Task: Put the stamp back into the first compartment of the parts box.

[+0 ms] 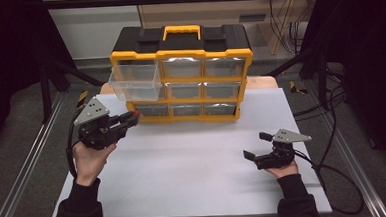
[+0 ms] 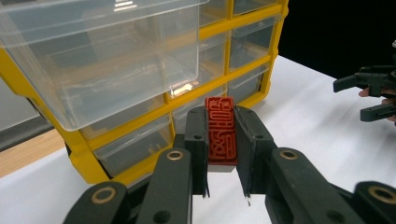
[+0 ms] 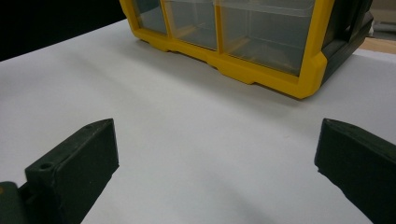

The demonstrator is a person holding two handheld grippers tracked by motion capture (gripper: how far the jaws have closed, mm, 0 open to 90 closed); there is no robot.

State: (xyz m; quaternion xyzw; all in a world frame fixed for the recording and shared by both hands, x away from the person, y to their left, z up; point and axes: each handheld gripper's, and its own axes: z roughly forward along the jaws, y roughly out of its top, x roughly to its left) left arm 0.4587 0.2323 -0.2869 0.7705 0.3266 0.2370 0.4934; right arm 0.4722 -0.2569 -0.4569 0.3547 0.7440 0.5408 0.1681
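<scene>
A: Pinching a red carved block (image 2: 221,130), the left claw (image 1: 127,120) is closing narrow on it, one black pad (image 2: 196,140) pressing each long side. Block is sitting upright between the pads, carved face toward the left gripper camera.

B: Where is that sitting relative to the organizer?

A: Left claw is hovering just off the tabletop (image 1: 184,169), at the lower left corner of the yellow drawer cabinet (image 1: 182,81), near the bottom row. The block is not touching the cabinet as far as I can tell. One clear drawer (image 1: 134,84), top left, is standing pulled out, above and beyond the claw.

B: And the other one?

A: Right claw (image 1: 258,146) is spreading wide, nothing between its pads, nothing touching them. In the right gripper view the two black pads are standing far apart over bare white tabletop, with the cabinet's yellow corner beyond. It is sitting well apart from the cabinet and from the left claw, at the right side of the tabletop, held in the person's right hand (image 1: 282,170).
</scene>
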